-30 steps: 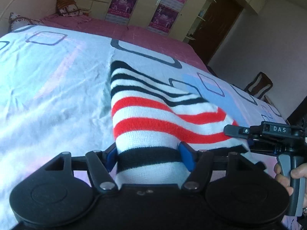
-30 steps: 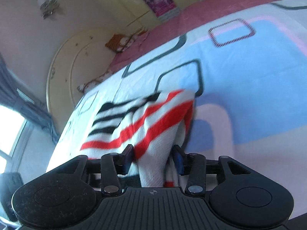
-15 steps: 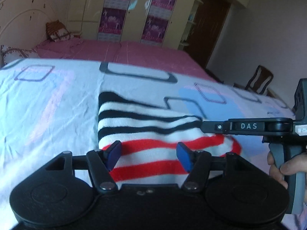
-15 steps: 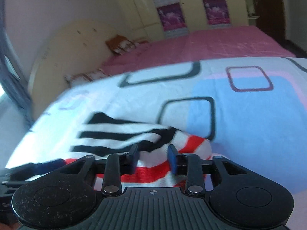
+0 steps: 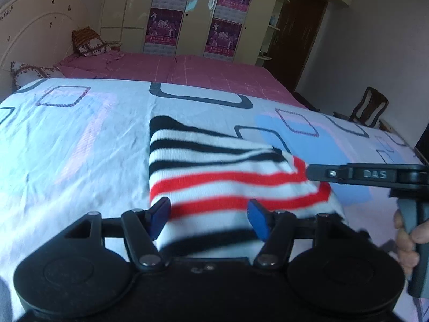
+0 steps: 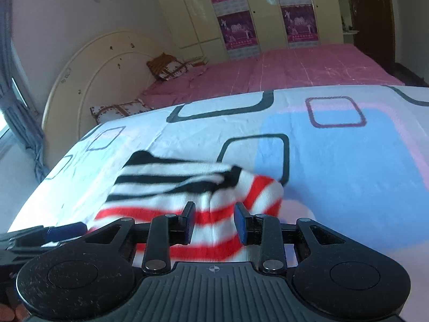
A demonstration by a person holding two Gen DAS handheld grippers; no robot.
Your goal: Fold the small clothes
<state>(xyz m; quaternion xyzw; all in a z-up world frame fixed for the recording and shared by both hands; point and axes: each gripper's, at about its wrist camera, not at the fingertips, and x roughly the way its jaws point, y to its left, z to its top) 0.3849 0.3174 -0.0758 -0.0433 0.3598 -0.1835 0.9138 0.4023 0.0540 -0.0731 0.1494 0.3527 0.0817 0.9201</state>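
Striped knit garment (image 5: pixel 219 177), in black, white and red bands, lies on the bed (image 5: pixel 80 139) over a patterned sheet of pale blue, pink and outlined squares. Near end of the garment is raised off the sheet; far end, black-striped, rests flat.

Left tongs (image 5: pixel 207 216): blue pads stand wide with the garment's near edge bunched between them, both pads touching the knit. Clamped on the garment.

Right tongs (image 6: pixel 214 221): jaws have just been closing, narrow gap, red-and-white fold pinched between the pads. Clamped on the garment. In the left view its arm reaches in from the right to the garment's red-striped corner, a hand (image 5: pixel 407 241) on the grip.

Beyond: pink bedspread (image 6: pixel 295 67), cushions by the headboard (image 6: pixel 88 80), wardrobe with posters (image 5: pixel 166 26), a chair (image 5: pixel 371 107).
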